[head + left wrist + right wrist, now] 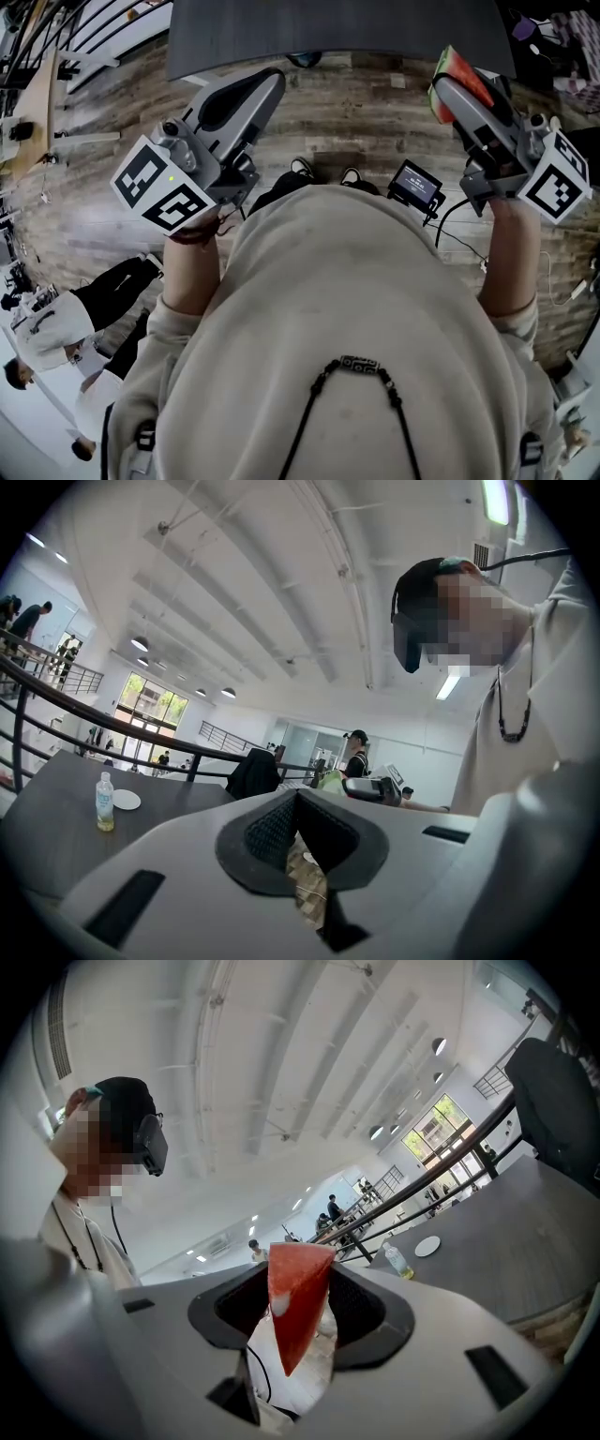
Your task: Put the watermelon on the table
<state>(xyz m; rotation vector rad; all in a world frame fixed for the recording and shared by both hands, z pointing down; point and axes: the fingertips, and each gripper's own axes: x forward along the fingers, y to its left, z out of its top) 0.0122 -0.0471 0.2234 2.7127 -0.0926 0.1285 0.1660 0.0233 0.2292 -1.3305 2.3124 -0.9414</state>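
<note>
The dark grey tabletop (337, 23) is cut off at the frame's top. Both grippers tilt upward. The right gripper (448, 89) pinches a red, green-rinded watermelon wedge (461, 73) aloft near the table's edge. The left gripper (270, 82) has its jaws pressed together, empty.

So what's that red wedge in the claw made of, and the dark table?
Watermelon wedge: matte, evenly red flesh with a green rind edge and no juice sheen, so probably a plastic or foam toy. Table: dark grey and matte, likely laminate.
</note>
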